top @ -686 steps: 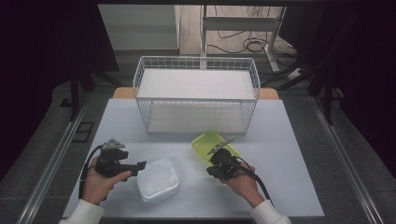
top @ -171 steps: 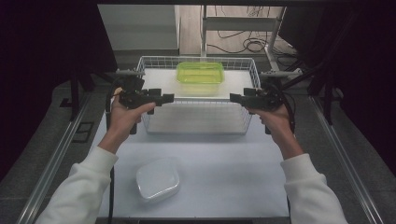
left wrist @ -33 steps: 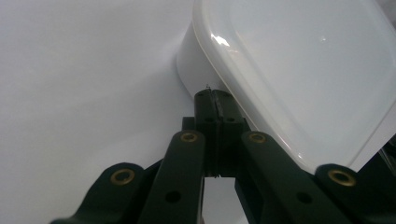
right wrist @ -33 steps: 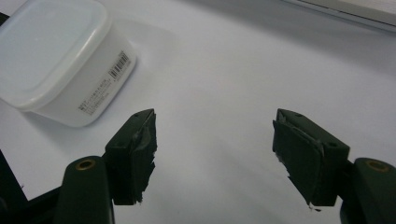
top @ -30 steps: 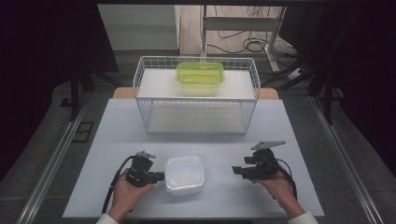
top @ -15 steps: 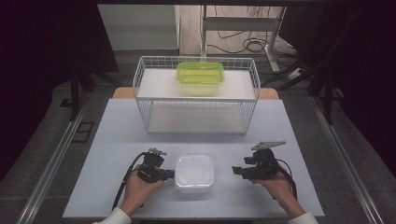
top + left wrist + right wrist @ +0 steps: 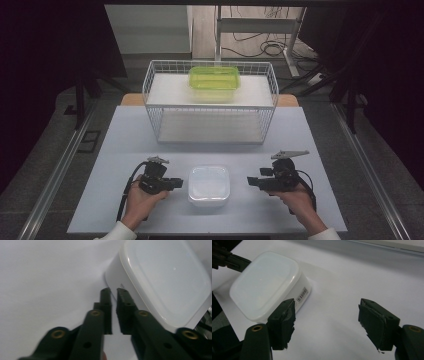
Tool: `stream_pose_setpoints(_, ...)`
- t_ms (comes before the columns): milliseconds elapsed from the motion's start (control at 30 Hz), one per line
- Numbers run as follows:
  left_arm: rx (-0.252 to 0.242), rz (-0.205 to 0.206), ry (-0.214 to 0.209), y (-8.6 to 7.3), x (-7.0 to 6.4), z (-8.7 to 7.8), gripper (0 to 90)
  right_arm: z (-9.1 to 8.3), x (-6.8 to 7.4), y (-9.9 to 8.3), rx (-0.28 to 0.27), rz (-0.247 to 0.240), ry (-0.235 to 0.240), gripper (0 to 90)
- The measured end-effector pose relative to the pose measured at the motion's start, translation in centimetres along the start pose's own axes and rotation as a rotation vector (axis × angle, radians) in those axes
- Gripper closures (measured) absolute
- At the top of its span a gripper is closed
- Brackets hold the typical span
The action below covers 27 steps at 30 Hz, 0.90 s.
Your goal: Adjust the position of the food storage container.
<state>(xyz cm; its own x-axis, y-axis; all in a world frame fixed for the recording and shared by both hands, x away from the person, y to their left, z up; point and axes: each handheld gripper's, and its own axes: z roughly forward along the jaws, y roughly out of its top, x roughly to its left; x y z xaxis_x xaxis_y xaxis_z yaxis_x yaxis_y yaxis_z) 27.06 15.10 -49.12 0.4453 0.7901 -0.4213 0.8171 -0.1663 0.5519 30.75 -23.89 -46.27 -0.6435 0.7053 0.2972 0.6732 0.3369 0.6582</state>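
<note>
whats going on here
A person at a white table works two handheld grippers around a lidded white container. The left gripper, jaws nearly shut, has its tips at the container's side. The right gripper is open, apart from it. A green container sits in the wire basket behind.

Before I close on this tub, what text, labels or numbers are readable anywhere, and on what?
Barcode sticker on the side wall of the white lidded container: bars and a line of digits, too small and blurred to read.
Green container in the wire basket: no readable text.
Left hand-held gripper and right hand-held gripper: no markings legible.
No other text readable.
</note>
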Motion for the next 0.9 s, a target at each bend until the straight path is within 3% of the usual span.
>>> stream_pose_setpoints(133, -0.032, -0.026, 0.001, 0.0, 0.4, -1.0, 51.3, 0.0, 0.1, 0.0, -0.011, 0.008, 0.001, 27.9)
stream_pose_setpoints(267, -0.048, -0.021, -0.01, -0.1, 0.6, -1.7, 38.0, 0.2, 0.1, -0.2, -0.014, 0.01, 0.009, 27.2)
stream_pose_setpoints(567, -0.065, 0.011, -0.014, -0.3, 0.1, -2.3, 32.3, 0.0, 0.1, -0.3, -0.06, 0.062, 0.032, 25.6)
stream_pose_setpoints(800, -0.097, -0.02, -0.042, -0.3, 0.3, -2.7, 32.4, 0.2, 0.4, -0.3, -0.046, 0.07, 0.08, 25.5)
stream_pose_setpoints(900, -0.1, -0.021, -0.043, -0.3, 0.3, -2.8, 32.5, 0.3, 0.6, -0.3, -0.038, 0.052, 0.069, 25.4)
